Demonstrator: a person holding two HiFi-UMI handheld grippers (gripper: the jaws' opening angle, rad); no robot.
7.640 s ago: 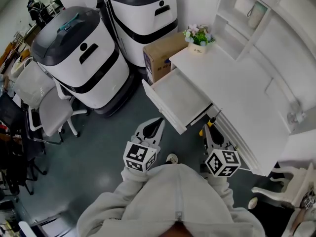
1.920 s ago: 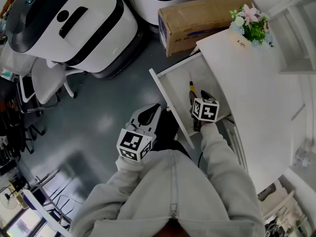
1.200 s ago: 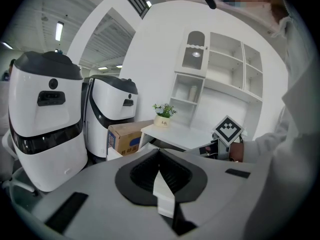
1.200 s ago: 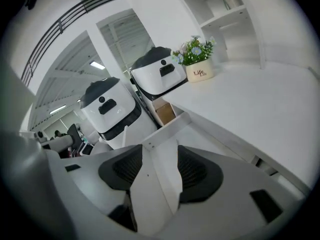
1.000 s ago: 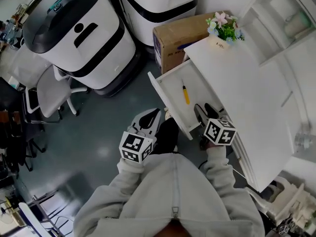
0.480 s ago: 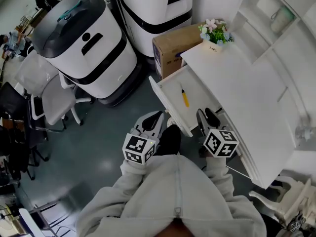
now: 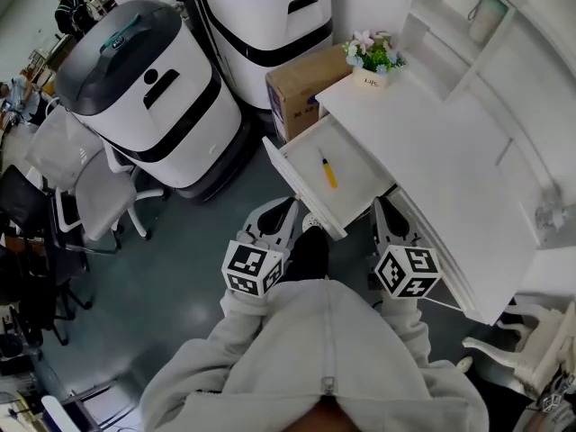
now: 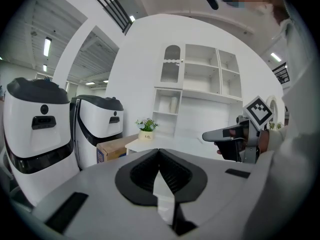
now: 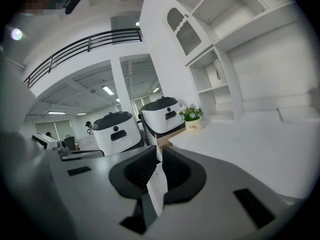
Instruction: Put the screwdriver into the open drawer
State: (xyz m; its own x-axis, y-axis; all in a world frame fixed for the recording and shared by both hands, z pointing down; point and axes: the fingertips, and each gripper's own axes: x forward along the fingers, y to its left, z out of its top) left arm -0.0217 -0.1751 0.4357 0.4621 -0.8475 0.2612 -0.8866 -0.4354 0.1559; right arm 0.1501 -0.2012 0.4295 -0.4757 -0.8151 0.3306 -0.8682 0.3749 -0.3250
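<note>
A yellow-handled screwdriver (image 7: 328,171) lies loose in the open white drawer (image 7: 301,180) of the desk (image 7: 450,160). My right gripper (image 7: 387,207) hangs just in front of the desk edge, to the right of the drawer and apart from the screwdriver. Its jaws are closing to a narrow slit, with nothing between them (image 9: 160,148). My left gripper (image 7: 286,207) sits at the drawer's near left corner. Its jaws meet at the tips and hold nothing (image 8: 159,151).
Two big white-and-black machines (image 7: 148,88) (image 7: 270,16) stand left of the desk. A cardboard box (image 7: 301,88) sits behind the drawer, a flower pot (image 7: 371,57) on the desk's far corner. White shelves (image 7: 468,16) rise at the back. Office chairs (image 7: 76,192) stand at far left.
My right gripper has pulled back out of the drawer toward me and up, its jaws narrowing. The screwdriver stays in the drawer. My left gripper has risen slightly.
</note>
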